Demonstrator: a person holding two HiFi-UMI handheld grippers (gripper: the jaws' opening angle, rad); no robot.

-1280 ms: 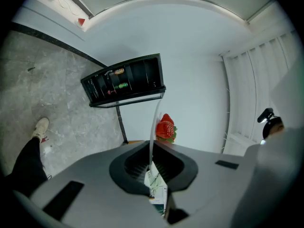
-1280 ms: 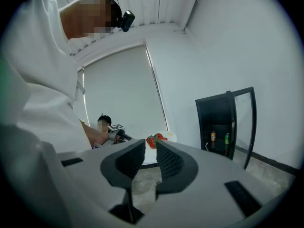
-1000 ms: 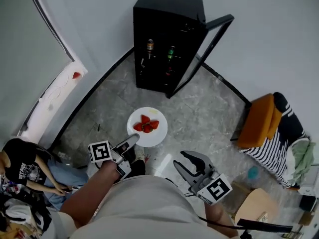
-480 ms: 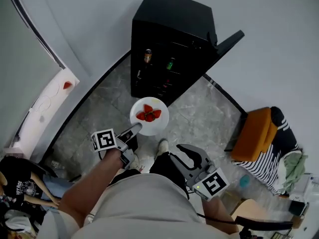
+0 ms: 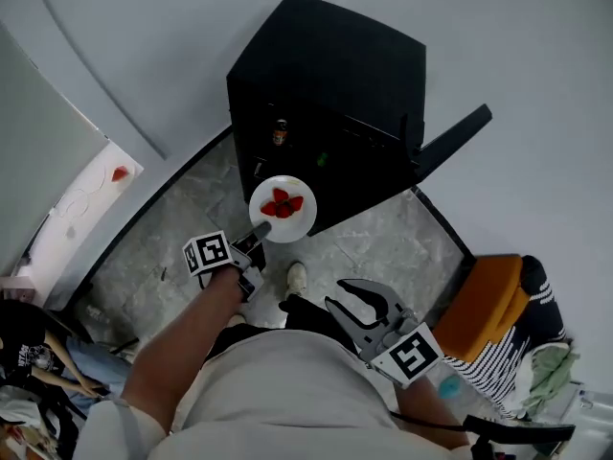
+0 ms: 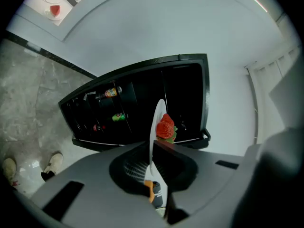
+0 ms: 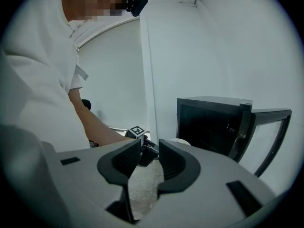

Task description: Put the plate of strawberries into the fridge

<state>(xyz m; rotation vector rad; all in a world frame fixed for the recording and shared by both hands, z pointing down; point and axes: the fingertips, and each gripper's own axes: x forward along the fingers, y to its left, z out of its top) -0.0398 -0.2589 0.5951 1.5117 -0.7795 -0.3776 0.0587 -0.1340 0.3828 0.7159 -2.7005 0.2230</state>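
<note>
A white plate (image 5: 299, 220) with red strawberries (image 5: 284, 202) is held level just in front of the open black fridge (image 5: 330, 84). My left gripper (image 5: 259, 235) is shut on the plate's near rim. In the left gripper view the plate (image 6: 153, 132) shows edge-on between the jaws, with a strawberry (image 6: 165, 126) on it and the fridge (image 6: 185, 99) shelves behind. My right gripper (image 5: 361, 305) hangs open and empty by my waist. In the right gripper view, that gripper (image 7: 149, 158) looks toward the fridge (image 7: 209, 122) and the plate (image 7: 179, 141).
The fridge door (image 5: 450, 142) stands swung open to the right. Bottles (image 6: 107, 93) lie on the fridge shelves. An orange chair (image 5: 484, 305) with striped cloth (image 5: 536, 324) stands at the right. A white ledge (image 5: 86, 204) runs along the left wall, and a seated person (image 5: 29, 353) is at the lower left.
I have stepped toward the fridge. The left gripper has carried the plate forward, from over the floor to the fridge's open front. The right gripper has stayed open.
</note>
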